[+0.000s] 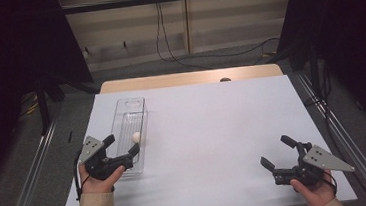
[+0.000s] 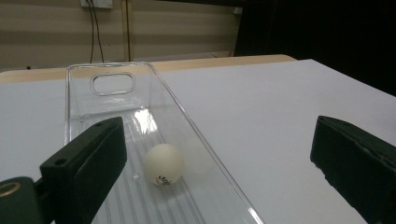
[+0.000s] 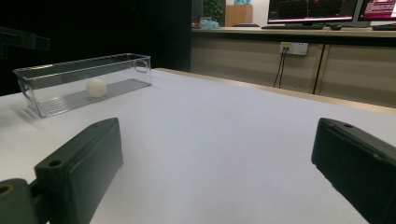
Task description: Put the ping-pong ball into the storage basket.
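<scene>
A cream-white ball with a small dark print lies in a clear, ribbed tray just ahead of the black left hand-held gripper, on a white counter.

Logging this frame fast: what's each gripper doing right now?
Left gripper: open, holding nothing, poised over the clear bin with the white ball inside.
Right gripper: open, holding nothing.
</scene>
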Demonstrator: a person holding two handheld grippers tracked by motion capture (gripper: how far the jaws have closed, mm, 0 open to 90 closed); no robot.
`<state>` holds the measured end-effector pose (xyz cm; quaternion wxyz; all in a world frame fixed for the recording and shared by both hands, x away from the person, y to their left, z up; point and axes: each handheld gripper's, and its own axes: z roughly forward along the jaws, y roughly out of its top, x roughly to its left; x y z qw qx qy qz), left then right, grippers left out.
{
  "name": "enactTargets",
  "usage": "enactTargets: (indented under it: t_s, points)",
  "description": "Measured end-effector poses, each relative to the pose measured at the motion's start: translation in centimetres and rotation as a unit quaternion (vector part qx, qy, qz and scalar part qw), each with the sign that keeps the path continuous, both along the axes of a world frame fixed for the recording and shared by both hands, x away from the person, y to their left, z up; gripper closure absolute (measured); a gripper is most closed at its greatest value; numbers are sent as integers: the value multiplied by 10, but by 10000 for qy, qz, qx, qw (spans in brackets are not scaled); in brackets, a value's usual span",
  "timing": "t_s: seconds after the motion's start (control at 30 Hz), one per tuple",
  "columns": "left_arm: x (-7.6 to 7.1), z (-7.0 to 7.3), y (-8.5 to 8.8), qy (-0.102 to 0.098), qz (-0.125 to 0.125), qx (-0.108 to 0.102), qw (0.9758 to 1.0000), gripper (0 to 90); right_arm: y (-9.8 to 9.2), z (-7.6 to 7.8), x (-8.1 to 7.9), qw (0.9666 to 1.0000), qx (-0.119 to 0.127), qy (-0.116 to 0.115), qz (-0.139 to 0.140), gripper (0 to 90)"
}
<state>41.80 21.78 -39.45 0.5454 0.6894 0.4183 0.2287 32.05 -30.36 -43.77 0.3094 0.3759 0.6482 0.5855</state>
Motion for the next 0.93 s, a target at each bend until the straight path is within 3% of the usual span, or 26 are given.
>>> enactTargets:
  t_s: [0.93]
  points:
    - [-14,-7,11,-321,38,-89,9994,19,1,-1,0,10000,-64,28,-1,16]
